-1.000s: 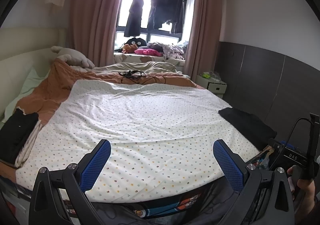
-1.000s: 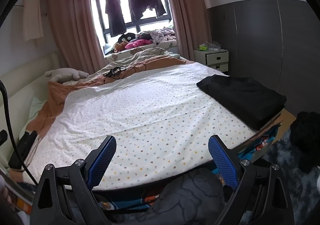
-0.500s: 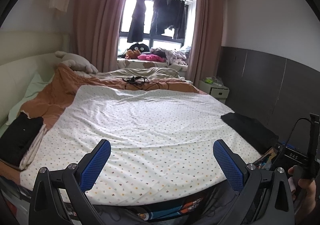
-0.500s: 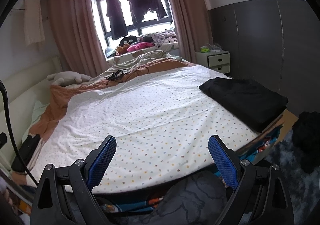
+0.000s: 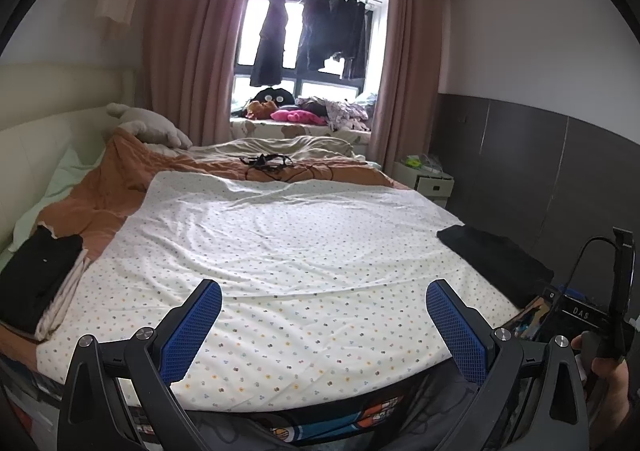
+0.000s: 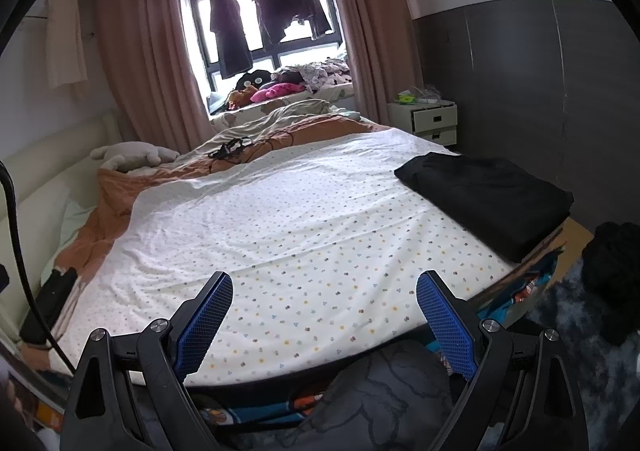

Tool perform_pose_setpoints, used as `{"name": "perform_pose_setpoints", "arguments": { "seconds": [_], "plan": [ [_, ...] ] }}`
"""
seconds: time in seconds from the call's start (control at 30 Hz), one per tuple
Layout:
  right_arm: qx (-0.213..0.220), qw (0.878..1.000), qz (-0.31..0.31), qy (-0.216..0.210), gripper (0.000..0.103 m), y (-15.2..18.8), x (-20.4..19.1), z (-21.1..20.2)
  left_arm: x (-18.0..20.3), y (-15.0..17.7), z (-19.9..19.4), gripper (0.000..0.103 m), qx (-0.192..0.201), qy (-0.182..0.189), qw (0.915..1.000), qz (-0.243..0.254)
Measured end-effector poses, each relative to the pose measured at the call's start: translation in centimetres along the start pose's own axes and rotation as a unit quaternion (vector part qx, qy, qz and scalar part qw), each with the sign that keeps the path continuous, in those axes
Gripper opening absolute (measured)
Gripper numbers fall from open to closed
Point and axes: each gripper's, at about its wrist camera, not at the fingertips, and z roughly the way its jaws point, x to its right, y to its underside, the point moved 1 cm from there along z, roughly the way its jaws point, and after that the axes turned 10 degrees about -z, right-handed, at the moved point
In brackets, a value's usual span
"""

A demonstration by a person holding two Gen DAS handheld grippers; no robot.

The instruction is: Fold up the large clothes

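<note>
dotted white sheet (image 5: 288,251) lies flat, lightly creased, ahead of both jaws; folded black garment (image 6: 488,195) right of them; left gripper (image 5: 322,325) and right gripper (image 6: 326,317) spread wide, empty, touching nothing

Both views are tilting upward and pulling back from the bed (image 5: 304,251): more ceiling and curtain is showing above the window (image 5: 308,63), and the window is sitting lower in both views. The folded black clothes (image 6: 488,191) on the bed's right edge are drifting slightly toward the right gripper (image 6: 324,315).
</note>
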Motion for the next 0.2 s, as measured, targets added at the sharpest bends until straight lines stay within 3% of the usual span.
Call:
{"name": "perform_pose_setpoints", "arguments": {
  "seconds": [0.2],
  "plan": [
    [0.000,1.000,0.004,-0.003,0.094,0.08,0.23,0.13,0.08,-0.01,-0.25,0.102,0.009,0.000,1.0000,0.003]
  ]
}}
